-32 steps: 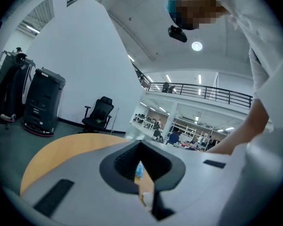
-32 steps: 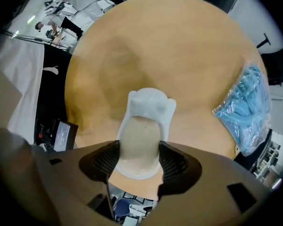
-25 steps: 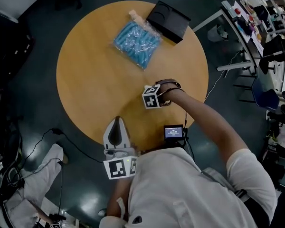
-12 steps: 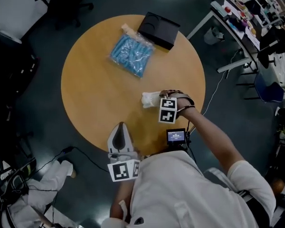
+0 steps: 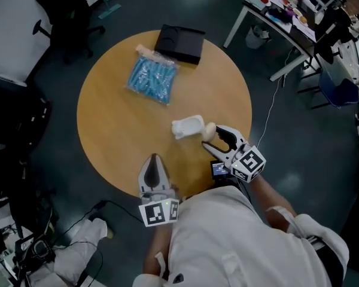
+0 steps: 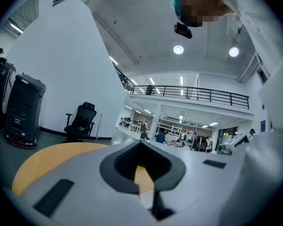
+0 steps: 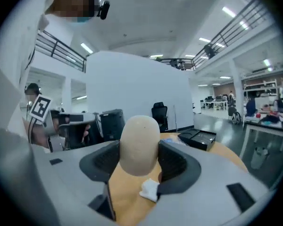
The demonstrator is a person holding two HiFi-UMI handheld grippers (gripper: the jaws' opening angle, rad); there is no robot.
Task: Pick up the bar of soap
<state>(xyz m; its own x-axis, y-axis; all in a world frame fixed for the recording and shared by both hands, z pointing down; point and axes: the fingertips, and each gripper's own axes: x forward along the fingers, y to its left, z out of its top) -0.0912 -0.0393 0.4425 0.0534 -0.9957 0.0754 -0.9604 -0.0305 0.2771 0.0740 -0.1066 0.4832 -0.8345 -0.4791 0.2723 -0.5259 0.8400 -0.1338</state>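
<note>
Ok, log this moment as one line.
right gripper: shut on bar of soap, held above table | left gripper: shut, empty | white item: on table

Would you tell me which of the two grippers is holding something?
The right gripper: its jaws clamp the beige soap bar; the left gripper is shut on nothing.

Round wooden worktop (image 5: 113, 118): black tray (image 5: 179, 43) at far edge, blue packet (image 5: 151, 79) just beside it, white wad (image 5: 187, 126) nearer.
</note>
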